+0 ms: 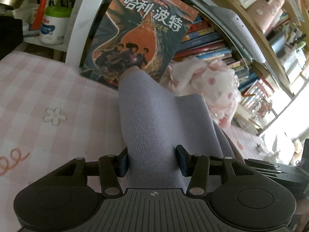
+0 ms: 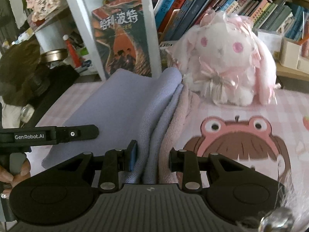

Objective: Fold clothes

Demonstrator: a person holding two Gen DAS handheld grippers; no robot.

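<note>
The step in hand looks like a fold being carried over: both grippers hold the lavender knit garment (image 1: 154,119) up off the pink checked bedsheet (image 1: 48,100) and draw it toward the upright book (image 1: 139,38) with the orange and teal cover that leans at the head of the bed. The left gripper (image 1: 153,161) is clamped on a thick bunch of the knit, its blue pads pressed into the cloth on either side, and it tilts downward toward the sheet. The right gripper (image 2: 152,159) pinches a narrower gathered edge of the same garment (image 2: 119,104), together with a pale pink layer (image 2: 173,131) beneath it; its jaws stand closer than the left's, and it also points down at a slant. From the right wrist view the garment stretches as a smooth panel from the gripper up to just below the book, with the white-and-pink plush rabbit (image 2: 224,61) to the right of the book. The next move probably calls for both hands to lower the held edge evenly onto the cloth lying flat, corners aligned, before letting go; uneven lowering would likely leave a skewed fold.
</note>
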